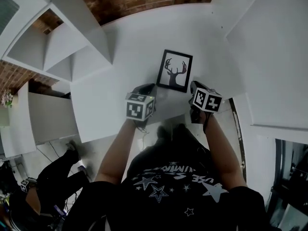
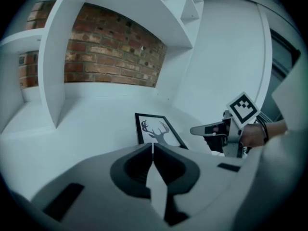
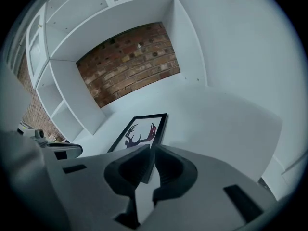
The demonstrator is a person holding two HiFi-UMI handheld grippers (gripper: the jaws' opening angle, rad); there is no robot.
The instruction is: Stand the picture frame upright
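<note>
Black-edged, our picture frame with its deer silhouette lies flat mid-picture on the white worktop. We see the left hand-held gripper and the right hand-held gripper closed, clamping nothing. Only the head view shows our arms.

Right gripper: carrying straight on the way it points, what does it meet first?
Probably the picture frame, lying flat on the table; its near corner shows right at the right gripper's tips, though depth is unclear.
</note>
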